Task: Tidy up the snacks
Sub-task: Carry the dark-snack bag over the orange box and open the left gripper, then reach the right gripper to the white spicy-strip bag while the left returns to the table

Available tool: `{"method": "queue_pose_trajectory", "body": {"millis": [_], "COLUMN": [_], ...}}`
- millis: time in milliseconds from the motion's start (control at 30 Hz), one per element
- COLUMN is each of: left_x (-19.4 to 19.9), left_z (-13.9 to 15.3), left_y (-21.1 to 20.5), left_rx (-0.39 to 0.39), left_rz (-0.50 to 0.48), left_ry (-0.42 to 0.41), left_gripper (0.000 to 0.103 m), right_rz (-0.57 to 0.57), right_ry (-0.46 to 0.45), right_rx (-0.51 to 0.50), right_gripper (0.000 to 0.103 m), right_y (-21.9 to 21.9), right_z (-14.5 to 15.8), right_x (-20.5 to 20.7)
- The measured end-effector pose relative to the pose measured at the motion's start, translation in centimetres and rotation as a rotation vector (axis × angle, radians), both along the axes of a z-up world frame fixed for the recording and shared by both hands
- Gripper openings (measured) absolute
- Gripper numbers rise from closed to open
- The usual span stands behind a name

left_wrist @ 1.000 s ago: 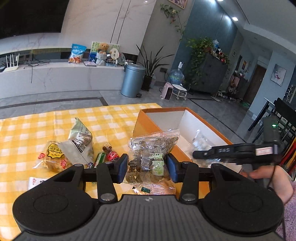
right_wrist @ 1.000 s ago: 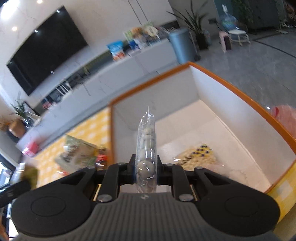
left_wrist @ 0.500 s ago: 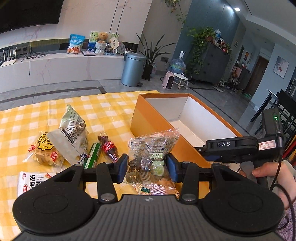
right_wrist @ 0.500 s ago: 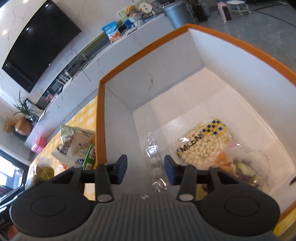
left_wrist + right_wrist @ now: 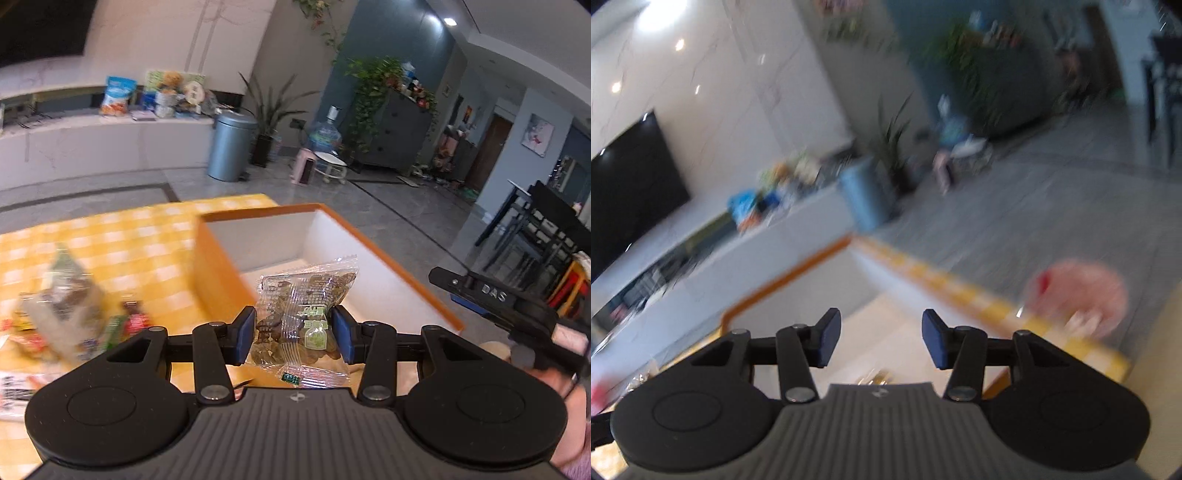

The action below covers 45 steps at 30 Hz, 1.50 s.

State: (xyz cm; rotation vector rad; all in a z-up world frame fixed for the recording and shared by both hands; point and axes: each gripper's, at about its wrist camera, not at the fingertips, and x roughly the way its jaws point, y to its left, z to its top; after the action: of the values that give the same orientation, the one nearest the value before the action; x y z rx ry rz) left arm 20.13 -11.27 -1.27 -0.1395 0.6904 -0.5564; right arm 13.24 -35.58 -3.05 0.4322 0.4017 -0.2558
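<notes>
Gripping a clear snack packet (image 5: 306,317) of dark brown pieces, my left gripper (image 5: 295,334) has both blue pads (image 5: 245,334) pressed against the packet's sides. The packet stands roughly upright between the fingers, its crimped top edge leaning away to the right and its lower seal hanging down toward the gripper body. Straight ahead of and below the packet lies the open orange box (image 5: 406,280) with white inner walls, so the packet sits above the box's near end. Off to the left of my left gripper, other snacks (image 5: 70,314) lie on the yellow checked tablecloth (image 5: 122,240), too blurred to tell apart, beyond a crumpled pale bag and something red beside it. To the right I see my right gripper (image 5: 491,295) from the side, held in my right hand (image 5: 561,376), beside the box's right wall.

From the right wrist view, my right gripper (image 5: 881,339) has its fingers spread apart with nothing between them. Below and ahead of it is the white inside of the orange box (image 5: 783,280); a scrap of something yellowish shows just past the gripper body, too blurred to name. A pink round blur (image 5: 1078,295) lies ahead to the right, past the box's edge
</notes>
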Motion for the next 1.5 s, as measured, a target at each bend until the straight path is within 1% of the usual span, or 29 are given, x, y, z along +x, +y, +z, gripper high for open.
{"method": "queue_pose_trajectory", "body": {"millis": [100,167,200,267,367,467,533,633,733,767,800,833,867,933,1033,1233,1333,1500], "left_x": [1.5,2.3,2.8,4.1,5.6,6.3,6.5,5.8,5.5,5.4,5.3,5.3,5.2,4.8,4.2,2.8,2.2,1.2], "left_z": [-0.7,-1.4,-1.8,-2.7,-3.9,-4.6,-5.0,-5.4,-5.8,-5.8,-5.7,-5.7,-5.5,-5.3,-4.6,-2.9,-2.1,-0.6], "left_y": [-2.9,-4.7,-5.5,-7.1,-9.0,-10.5,-11.5,-12.3,-12.8,-12.9,-13.2,-13.2,-13.2,-12.8,-12.3,-11.1,-9.8,-7.4], "left_rx": [-0.026,-0.06,-0.074,-0.093,-0.105,-0.095,-0.068,-0.043,-0.018,-0.006,0.005,0.007,0.003,0.004,0.017,0.05,0.051,0.046], "left_rz": [-0.015,-0.066,-0.094,-0.123,-0.153,-0.178,-0.188,-0.191,-0.186,-0.183,-0.181,-0.183,-0.184,-0.183,-0.178,-0.125,-0.101,-0.031], "left_ry": [0.036,0.043,0.057,0.107,0.161,0.193,0.209,0.194,0.201,0.206,0.21,0.21,0.205,0.191,0.159,0.115,0.106,0.092], "left_gripper": [0.051,0.051,0.051,0.051,0.051,0.051,0.051,0.051,0.052,0.059,0.064,0.073,0.077,0.079,0.081,0.081,0.082,0.081], "right_rz": [-0.032,-0.047,-0.042,-0.047,-0.12,-0.139,-0.126,-0.14,-0.16,-0.16,-0.158,-0.157,-0.158,-0.159,-0.149,-0.1,-0.095,-0.09], "right_ry": [-0.002,0.003,-0.002,-0.027,-0.063,-0.081,-0.071,-0.076,-0.097,-0.098,-0.097,-0.097,-0.099,-0.097,-0.098,-0.092,-0.121,-0.174], "right_rx": [-0.031,-0.008,0.02,0.074,0.049,0.025,0.04,0.072,0.068,0.064,0.063,0.066,0.071,0.078,0.083,0.079,0.06,0.036], "right_gripper": [0.048,0.05,0.054,0.057,0.057,0.059,0.059,0.059,0.059,0.059,0.059,0.059,0.059,0.059,0.059,0.059,0.059,0.06], "right_y": [-1.0,-1.7,-2.2,-3.0,-3.0,-2.4,-2.4,-2.9,-2.8,-2.8,-2.9,-3.0,-3.1,-3.3,-3.1,-2.3,-1.3,0.2], "right_z": [0.1,-0.4,-0.7,-1.1,-0.9,-0.8,-1.1,-1.3,-1.1,-1.1,-1.2,-1.2,-1.3,-1.3,-1.2,-0.7,0.3,2.4], "right_x": [-0.4,-0.4,-0.5,-0.9,-1.3,-0.9,-0.6,-0.9,-1.4,-1.2,-1.5,-1.5,-1.6,-1.7,-1.6,-1.6,-2.1,-3.4]}}
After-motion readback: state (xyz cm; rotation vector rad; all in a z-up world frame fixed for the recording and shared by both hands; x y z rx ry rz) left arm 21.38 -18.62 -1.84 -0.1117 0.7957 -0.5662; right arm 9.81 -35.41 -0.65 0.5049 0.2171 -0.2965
